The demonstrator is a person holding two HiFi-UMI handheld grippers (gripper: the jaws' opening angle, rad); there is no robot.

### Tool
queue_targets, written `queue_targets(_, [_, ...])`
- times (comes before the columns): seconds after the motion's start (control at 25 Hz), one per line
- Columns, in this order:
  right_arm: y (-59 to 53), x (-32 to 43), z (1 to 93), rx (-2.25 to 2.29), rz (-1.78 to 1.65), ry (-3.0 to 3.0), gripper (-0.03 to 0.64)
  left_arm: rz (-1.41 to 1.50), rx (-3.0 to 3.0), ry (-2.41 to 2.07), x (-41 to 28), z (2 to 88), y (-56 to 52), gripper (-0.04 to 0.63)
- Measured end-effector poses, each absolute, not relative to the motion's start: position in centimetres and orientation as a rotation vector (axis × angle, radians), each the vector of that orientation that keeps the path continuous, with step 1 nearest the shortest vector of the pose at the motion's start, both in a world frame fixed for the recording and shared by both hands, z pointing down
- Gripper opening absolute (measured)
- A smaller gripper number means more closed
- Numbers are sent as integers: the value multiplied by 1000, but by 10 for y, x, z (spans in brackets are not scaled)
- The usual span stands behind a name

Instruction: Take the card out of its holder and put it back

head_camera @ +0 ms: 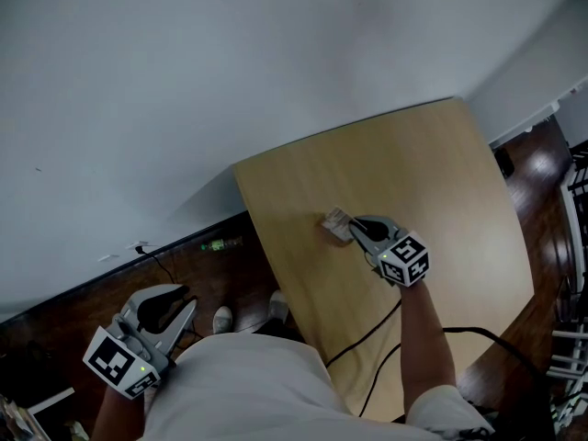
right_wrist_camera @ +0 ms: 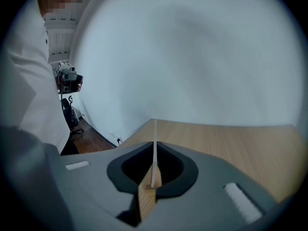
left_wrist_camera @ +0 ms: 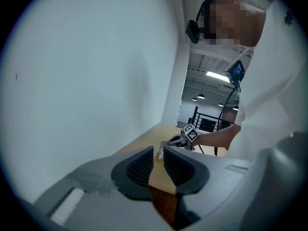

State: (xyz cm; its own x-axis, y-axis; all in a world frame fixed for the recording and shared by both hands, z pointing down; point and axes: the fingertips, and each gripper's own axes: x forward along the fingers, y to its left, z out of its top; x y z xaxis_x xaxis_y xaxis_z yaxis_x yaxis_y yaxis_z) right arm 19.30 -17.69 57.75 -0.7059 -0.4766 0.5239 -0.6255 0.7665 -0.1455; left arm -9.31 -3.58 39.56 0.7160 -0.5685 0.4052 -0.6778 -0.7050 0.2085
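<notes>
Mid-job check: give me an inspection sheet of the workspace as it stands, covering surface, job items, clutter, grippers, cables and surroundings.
Surface: wooden table, mostly bare.
Job's things: card stands upright, seen edge-on between the right jaws; holder on the table at the jaw tips. Whether the card is seated in it cannot be told.
Clutter: nothing seen on the table; a green bottle lies on the floor by the wall.
Grippers: right gripper shut on the card; left gripper off the table over the floor, jaws narrowly apart, empty.
Cables: black cables cross the table's near edge.
Surroundings: white wall, dark wood floor.
</notes>
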Motion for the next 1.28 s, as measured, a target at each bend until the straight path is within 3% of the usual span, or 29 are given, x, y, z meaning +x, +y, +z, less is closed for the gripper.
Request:
queue_targets(0.72, [-169,187,517,1164,294,-2434,46,426,2664,-829,-126,397,-37,72])
queue_targets(1.28, [-25,111,443,1398,238,-2394,46,410,2814,-592,-158,392,-12,72])
